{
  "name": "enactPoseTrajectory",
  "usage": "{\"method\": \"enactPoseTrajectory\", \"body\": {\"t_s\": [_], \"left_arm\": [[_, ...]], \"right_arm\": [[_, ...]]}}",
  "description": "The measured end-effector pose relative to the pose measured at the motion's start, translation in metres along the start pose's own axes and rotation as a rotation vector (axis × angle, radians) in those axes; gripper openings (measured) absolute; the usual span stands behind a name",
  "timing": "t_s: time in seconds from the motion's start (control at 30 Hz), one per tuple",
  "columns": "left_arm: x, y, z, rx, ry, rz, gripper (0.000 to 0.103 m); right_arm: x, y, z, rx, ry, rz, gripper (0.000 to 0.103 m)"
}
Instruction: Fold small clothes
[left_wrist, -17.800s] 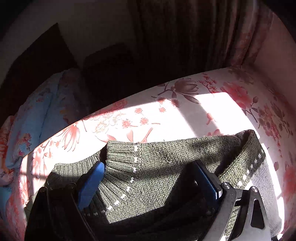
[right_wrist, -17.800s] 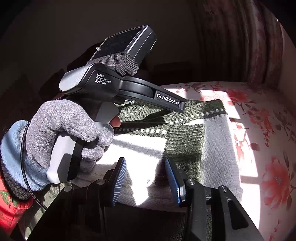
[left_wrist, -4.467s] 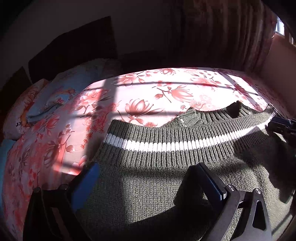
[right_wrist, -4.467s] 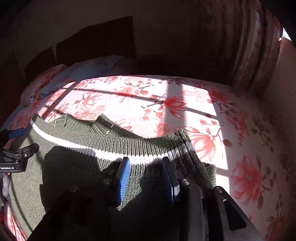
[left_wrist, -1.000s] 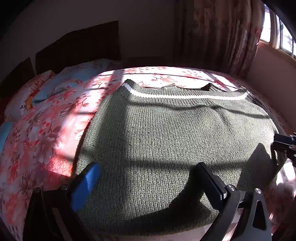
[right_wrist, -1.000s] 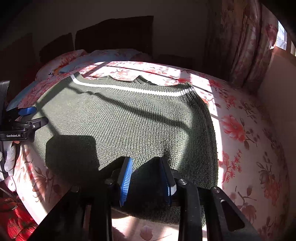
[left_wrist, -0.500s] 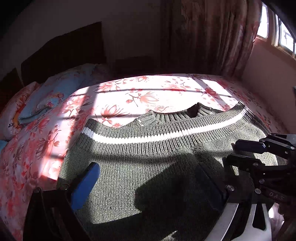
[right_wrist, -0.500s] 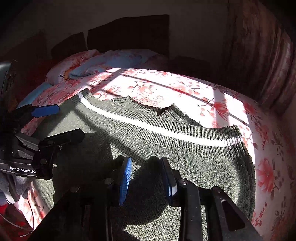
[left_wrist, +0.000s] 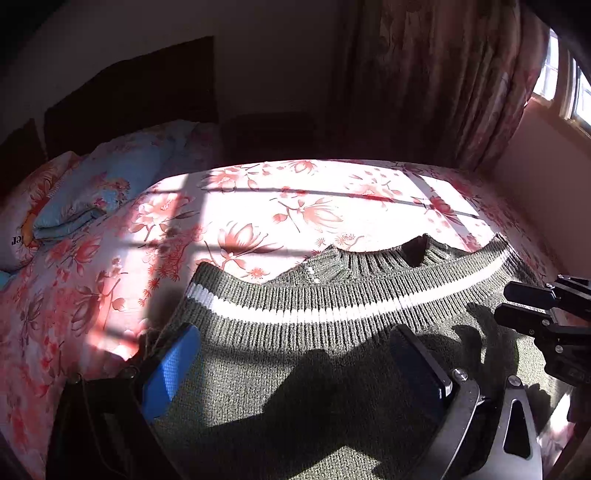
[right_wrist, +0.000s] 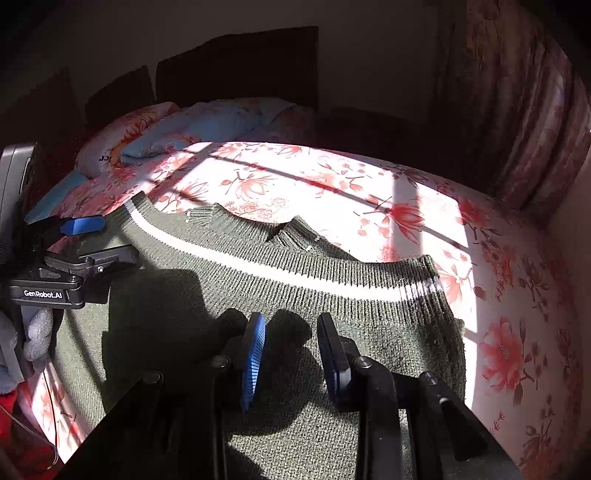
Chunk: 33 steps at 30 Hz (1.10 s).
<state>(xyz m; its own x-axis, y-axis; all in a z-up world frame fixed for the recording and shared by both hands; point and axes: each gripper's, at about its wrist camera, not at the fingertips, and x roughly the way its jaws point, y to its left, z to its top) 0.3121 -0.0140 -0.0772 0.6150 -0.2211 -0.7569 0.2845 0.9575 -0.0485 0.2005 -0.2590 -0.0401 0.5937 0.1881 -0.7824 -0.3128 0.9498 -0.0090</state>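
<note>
A dark green knitted sweater (left_wrist: 332, 369) with a white stripe along its ribbed hem lies folded on the floral bed; it also shows in the right wrist view (right_wrist: 295, 295). Its collar pokes out beyond the hem at the far edge. My left gripper (left_wrist: 291, 362) is open and empty, hovering over the sweater's left part. My right gripper (right_wrist: 291, 347) is open and empty over the sweater's right part. Each gripper shows in the other's view: the right one (left_wrist: 532, 306) at the right edge, the left one (right_wrist: 88, 240) at the left edge.
The bed sheet (left_wrist: 295, 206) is pink with red flowers, sunlit beyond the sweater. Pillows and a folded blue quilt (left_wrist: 92, 192) lie at the far left by the dark headboard. Curtains (left_wrist: 443, 81) and a wall (left_wrist: 546, 177) close the right side.
Both grippers have moved forward and lower over the sweater; its striped hem and collar now look nearer. Both stay open and empty.
</note>
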Motion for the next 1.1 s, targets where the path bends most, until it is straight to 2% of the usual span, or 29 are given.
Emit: {"method": "enactPoseTrajectory", "body": {"t_s": [0.07, 0.17, 0.2, 0.27, 0.3, 0.4, 0.5, 0.7, 1.0, 1.1], "left_arm": [[0.018, 0.006, 0.009, 0.007, 0.033, 0.046, 0.103], [0.042, 0.015, 0.009, -0.002, 0.118, 0.035, 0.103], [0.043, 0.015, 0.008, 0.003, 0.125, 0.031, 0.103], [0.041, 0.014, 0.006, 0.015, 0.117, 0.03, 0.103], [0.041, 0.014, 0.005, 0.022, 0.121, 0.034, 0.103], [0.044, 0.012, 0.005, 0.023, 0.131, 0.034, 0.103], [0.045, 0.012, 0.005, 0.024, 0.131, 0.034, 0.103], [0.046, 0.013, 0.006, 0.016, 0.13, 0.021, 0.103], [0.046, 0.014, 0.005, 0.009, 0.126, 0.012, 0.103], [0.046, 0.014, 0.005, 0.008, 0.126, 0.012, 0.103]], "right_arm": [[0.021, 0.013, 0.011, -0.053, 0.029, -0.014, 0.03], [0.045, 0.011, 0.017, -0.109, 0.057, -0.101, 0.03], [0.049, 0.004, 0.016, -0.102, 0.066, -0.12, 0.03], [0.048, -0.023, 0.012, -0.027, 0.056, -0.061, 0.037], [0.046, -0.038, 0.011, 0.021, 0.058, -0.06, 0.037], [0.037, -0.074, 0.008, 0.11, 0.04, -0.142, 0.034], [0.035, -0.095, 0.004, 0.197, 0.012, -0.089, 0.032], [0.039, -0.091, 0.004, 0.185, -0.027, -0.117, 0.032], [0.036, -0.103, 0.001, 0.241, -0.044, -0.022, 0.035], [0.02, -0.104, -0.003, 0.292, -0.056, 0.02, 0.035]]}}
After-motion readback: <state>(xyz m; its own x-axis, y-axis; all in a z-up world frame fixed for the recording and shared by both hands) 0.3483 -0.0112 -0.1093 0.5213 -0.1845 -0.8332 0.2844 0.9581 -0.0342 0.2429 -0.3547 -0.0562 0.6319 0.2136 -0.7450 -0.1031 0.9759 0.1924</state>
